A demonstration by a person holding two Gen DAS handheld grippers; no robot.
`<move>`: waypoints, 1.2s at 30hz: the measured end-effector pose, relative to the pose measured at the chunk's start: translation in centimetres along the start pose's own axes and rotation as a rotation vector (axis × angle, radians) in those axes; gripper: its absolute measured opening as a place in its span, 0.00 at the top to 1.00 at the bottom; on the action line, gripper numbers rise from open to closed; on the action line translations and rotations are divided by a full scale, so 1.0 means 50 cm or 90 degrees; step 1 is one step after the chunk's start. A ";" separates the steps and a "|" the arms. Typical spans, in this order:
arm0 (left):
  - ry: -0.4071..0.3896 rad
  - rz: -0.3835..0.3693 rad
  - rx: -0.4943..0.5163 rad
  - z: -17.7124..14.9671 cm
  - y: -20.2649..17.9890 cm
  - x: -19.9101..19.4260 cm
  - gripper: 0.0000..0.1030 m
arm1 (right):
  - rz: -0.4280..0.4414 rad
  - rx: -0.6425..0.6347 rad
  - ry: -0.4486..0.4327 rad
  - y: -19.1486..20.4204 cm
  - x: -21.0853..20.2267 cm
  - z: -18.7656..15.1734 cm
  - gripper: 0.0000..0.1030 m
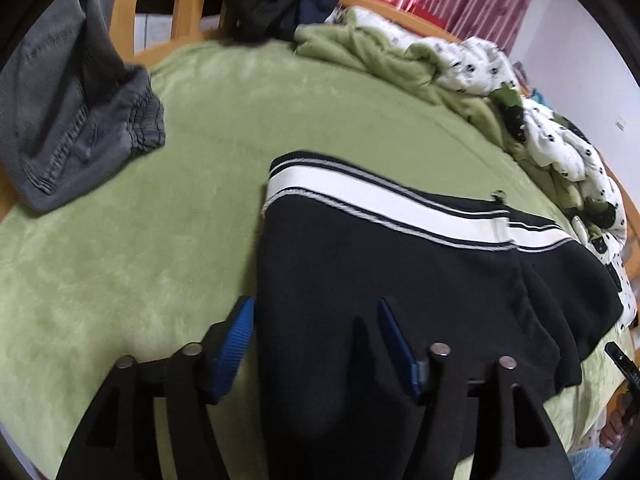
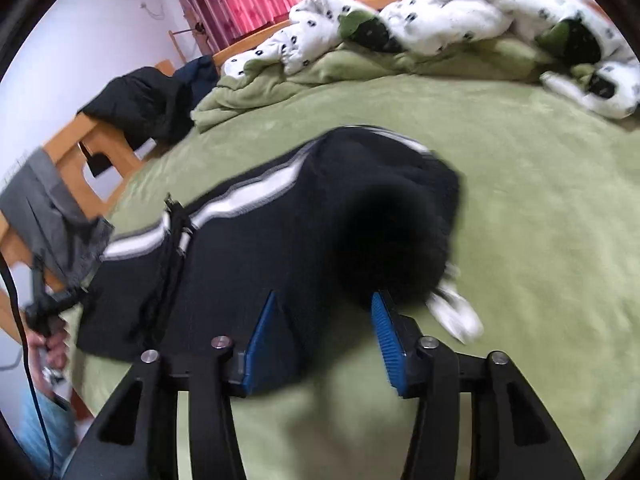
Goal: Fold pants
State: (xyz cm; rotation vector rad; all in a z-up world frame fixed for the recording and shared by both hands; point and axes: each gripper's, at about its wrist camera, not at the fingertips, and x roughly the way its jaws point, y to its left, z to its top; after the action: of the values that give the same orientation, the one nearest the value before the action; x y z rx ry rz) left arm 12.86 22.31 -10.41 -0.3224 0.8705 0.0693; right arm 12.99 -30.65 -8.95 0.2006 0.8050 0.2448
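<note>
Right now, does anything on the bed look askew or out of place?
The black pants lie bunched rather than flat, their white side stripe bent and broken at a fold. A white drawstring end trails loose onto the green blanket. Grey pants sit crumpled at the bed's edge.

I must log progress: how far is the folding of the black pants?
The black pants already lie doubled on the green bed. Both grippers, left and right, stand open around the near edge. A further fold seems left.
</note>
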 end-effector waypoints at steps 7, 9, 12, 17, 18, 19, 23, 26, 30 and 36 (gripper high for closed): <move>-0.006 0.010 0.002 -0.011 -0.039 -0.027 0.34 | -0.079 0.064 -0.007 -0.107 -0.005 -0.032 0.48; -0.003 0.012 -0.002 -0.013 -0.044 -0.027 0.34 | -0.066 0.080 -0.014 -0.120 0.023 -0.022 0.48; 0.002 -0.003 -0.016 -0.016 -0.043 -0.028 0.34 | -0.033 0.090 -0.009 -0.120 0.081 0.005 0.45; -0.004 -0.034 -0.058 -0.027 -0.049 -0.031 0.34 | 0.000 0.139 0.010 -0.134 0.173 0.044 0.24; -0.004 -0.037 -0.061 -0.028 -0.052 -0.029 0.34 | 0.013 0.143 0.004 -0.135 0.178 0.046 0.46; -0.001 -0.036 -0.062 -0.029 -0.056 -0.024 0.34 | 0.039 0.127 -0.009 -0.127 0.177 0.048 0.54; 0.014 -0.026 -0.061 -0.033 -0.074 -0.007 0.34 | 0.004 0.027 -0.072 -0.103 0.126 0.058 0.75; 0.017 -0.025 -0.042 -0.037 -0.093 -0.004 0.34 | -0.038 -0.020 -0.147 -0.132 0.041 0.089 0.79; 0.021 -0.025 -0.033 -0.043 -0.109 0.003 0.34 | -0.098 -0.046 -0.140 -0.209 0.006 0.124 0.78; 0.027 -0.044 -0.039 -0.050 -0.103 -0.004 0.34 | -0.175 -0.063 -0.068 -0.237 0.009 0.089 0.64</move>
State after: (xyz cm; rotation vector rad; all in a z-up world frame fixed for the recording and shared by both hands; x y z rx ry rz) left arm 11.88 16.68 -10.48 -0.4115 0.9004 0.0250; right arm 18.20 -42.16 -9.45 0.0082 0.7041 0.0145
